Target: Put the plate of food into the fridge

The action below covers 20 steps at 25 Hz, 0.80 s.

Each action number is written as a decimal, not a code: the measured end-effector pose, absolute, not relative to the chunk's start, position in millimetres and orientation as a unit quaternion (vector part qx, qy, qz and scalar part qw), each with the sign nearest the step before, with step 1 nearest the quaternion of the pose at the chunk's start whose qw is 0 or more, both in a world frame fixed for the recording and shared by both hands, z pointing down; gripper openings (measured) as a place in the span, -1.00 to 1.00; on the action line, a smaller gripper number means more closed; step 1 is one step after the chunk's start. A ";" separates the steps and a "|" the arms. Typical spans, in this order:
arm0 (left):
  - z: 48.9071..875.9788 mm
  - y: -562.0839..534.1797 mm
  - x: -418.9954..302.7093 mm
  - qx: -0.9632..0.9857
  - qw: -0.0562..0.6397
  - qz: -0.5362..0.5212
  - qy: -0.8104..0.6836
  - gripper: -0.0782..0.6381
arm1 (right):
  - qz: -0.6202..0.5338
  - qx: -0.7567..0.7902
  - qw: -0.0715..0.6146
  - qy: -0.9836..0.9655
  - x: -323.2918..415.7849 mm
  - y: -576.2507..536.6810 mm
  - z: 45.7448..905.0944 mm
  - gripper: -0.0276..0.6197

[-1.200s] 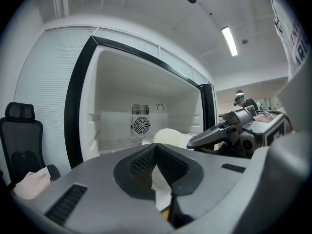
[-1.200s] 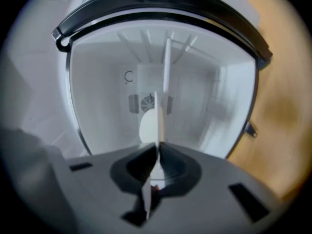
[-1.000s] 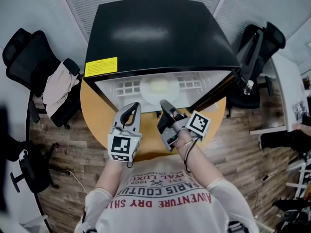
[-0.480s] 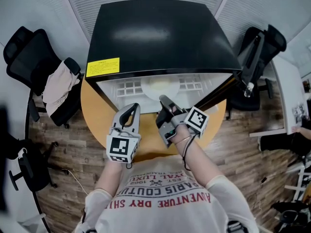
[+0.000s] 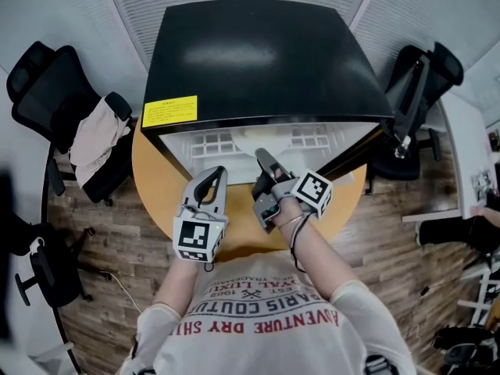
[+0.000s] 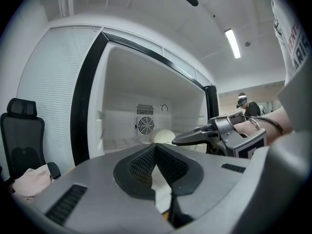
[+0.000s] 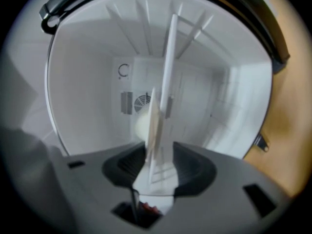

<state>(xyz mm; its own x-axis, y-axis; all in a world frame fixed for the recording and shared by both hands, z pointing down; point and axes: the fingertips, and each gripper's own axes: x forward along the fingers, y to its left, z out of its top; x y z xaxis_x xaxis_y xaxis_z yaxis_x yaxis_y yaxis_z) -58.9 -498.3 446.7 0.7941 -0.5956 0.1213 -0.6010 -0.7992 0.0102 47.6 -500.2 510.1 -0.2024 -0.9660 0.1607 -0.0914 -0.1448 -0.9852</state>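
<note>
A black fridge (image 5: 262, 53) stands open on a round wooden table (image 5: 156, 190). The white plate (image 5: 262, 141) with pale food lies on the shelf inside. My right gripper (image 5: 264, 161) is turned on its side at the fridge mouth. Its jaws have just been opening and now stand apart, with the plate's rim (image 7: 155, 130) between them and untouched by the pads. The food (image 7: 140, 123) shows just beyond. My left gripper (image 5: 212, 176) hovers over the table beside it, shut and empty. The left gripper view shows the plate (image 6: 165, 136) under the fan grille and the right gripper (image 6: 179, 140).
The fridge door (image 5: 351, 156) hangs open at the right. A black office chair (image 5: 47, 92) draped with cloth (image 5: 94, 141) stands at the left of the table. Another chair (image 5: 414, 92) stands at the right. A person (image 6: 242, 101) stands far off.
My right gripper has pushed a little further toward the fridge opening with the plate. The left gripper has stayed where it was.
</note>
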 end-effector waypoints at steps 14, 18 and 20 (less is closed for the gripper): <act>449.3 -495.1 -58.5 0.950 0.027 0.060 -0.305 -0.70 | -0.552 -0.499 0.371 0.555 31.5 -484.1 500.4 -0.36; 447.6 -481.3 -59.5 0.948 0.029 0.057 -0.311 -0.70 | -0.549 -0.494 0.374 0.560 29.1 -457.9 498.4 -0.80; 449.9 -471.9 -58.8 0.947 0.029 0.061 -0.315 -0.70 | -0.541 -0.495 0.370 0.570 31.2 -445.7 496.4 -0.82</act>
<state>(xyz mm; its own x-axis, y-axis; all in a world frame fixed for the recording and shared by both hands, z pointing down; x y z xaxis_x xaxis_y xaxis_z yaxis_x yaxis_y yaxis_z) -58.8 -471.9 449.9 0.7939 -0.5932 0.1335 -0.6002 -0.7997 0.0164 31.2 -445.7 496.4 -0.2352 -0.9654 0.1128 -0.1645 -0.0749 -0.9835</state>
